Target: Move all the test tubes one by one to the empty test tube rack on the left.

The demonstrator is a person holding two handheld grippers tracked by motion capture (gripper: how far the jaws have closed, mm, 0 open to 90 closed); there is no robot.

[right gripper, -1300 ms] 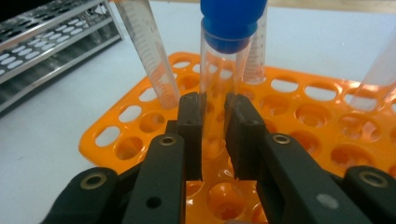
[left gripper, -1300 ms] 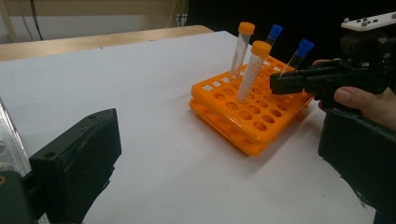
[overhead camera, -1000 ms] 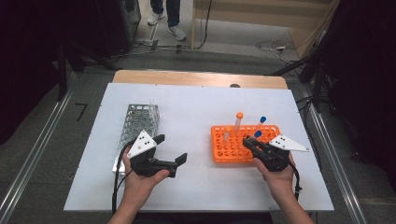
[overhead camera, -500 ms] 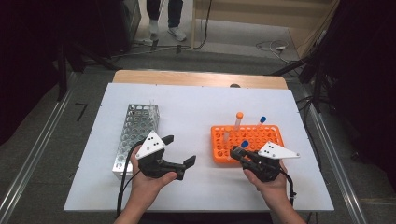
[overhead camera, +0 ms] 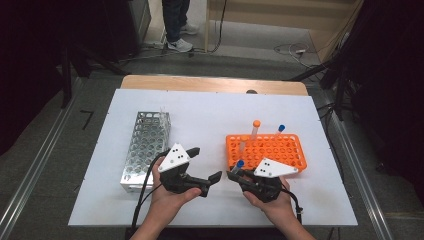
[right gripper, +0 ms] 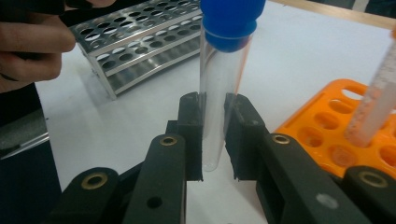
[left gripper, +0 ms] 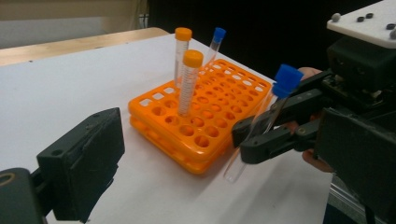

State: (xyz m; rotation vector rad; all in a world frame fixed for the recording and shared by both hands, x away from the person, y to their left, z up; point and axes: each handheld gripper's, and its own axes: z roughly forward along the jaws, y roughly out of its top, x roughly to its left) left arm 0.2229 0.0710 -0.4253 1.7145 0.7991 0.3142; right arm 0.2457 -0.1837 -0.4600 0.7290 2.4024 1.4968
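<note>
My right gripper (right gripper: 214, 135) is shut on a clear tube with a blue cap (right gripper: 219, 93), held upright just above the white table. In the high view this gripper (overhead camera: 235, 174) sits left of the orange rack (overhead camera: 272, 150), with the tube's cap (overhead camera: 240, 163) sticking up. My left gripper (overhead camera: 205, 164) stands open and holds nothing, its jaws pointing right toward the held tube (left gripper: 261, 126). The orange rack (left gripper: 205, 121) holds two orange-capped tubes (left gripper: 192, 58) and a blue-capped one (left gripper: 218, 33).
A metal rack (overhead camera: 145, 147) with several open holes lies on the left half of the white table (overhead camera: 210, 115). A wooden edge (overhead camera: 210, 84) runs along the back. A person's legs (overhead camera: 175, 20) stand beyond the table.
The right gripper has carried the blue-capped tube leftward, away from the orange rack. The left gripper has shifted right, so the two grippers are closer together.
</note>
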